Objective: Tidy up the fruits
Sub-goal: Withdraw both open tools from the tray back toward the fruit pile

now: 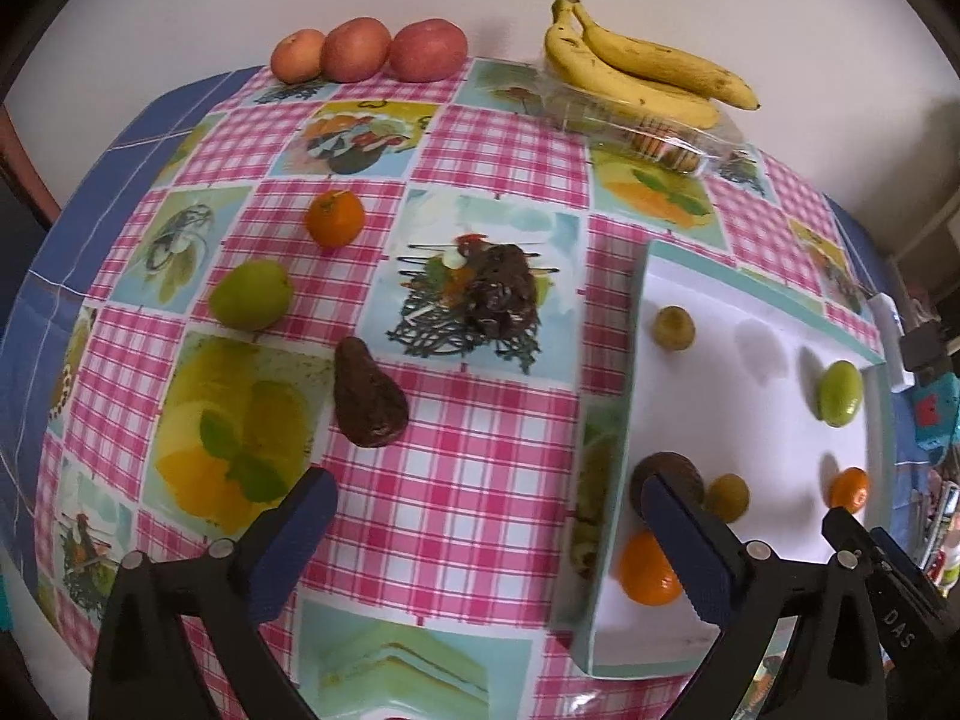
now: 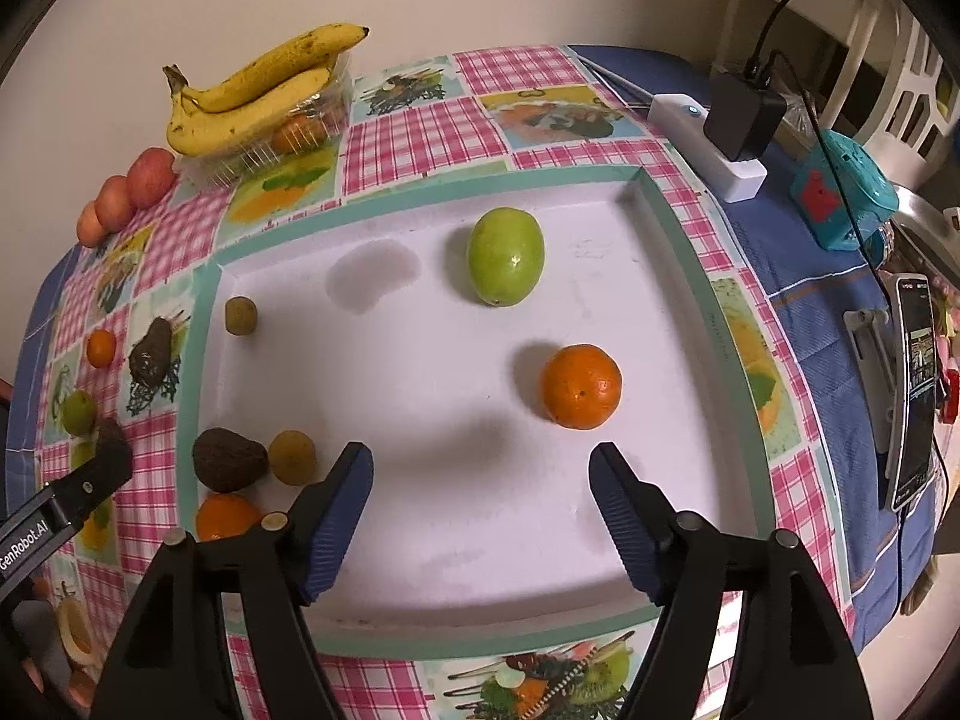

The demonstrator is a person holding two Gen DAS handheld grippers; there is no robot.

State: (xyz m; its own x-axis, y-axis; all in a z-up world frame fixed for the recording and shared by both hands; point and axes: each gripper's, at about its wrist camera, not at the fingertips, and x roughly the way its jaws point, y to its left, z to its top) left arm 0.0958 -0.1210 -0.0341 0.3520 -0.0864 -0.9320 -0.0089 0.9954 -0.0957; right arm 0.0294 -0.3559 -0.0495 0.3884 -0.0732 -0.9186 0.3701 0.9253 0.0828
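White tray [image 2: 690,276] on checked cloth [image 1: 480,480]; inside it a green fruit [image 2: 506,256], orange [image 2: 581,386], avocado [image 2: 228,458], two kiwis and a second orange at its left edge; left of tray on the cloth: avocado [image 1: 367,394], green fruit [image 1: 251,294], orange [image 1: 335,217]; right gripper [image 2: 480,480] spread over tray, holding nothing; left gripper [image 1: 489,504] spread across tray's left rim, holding nothing.
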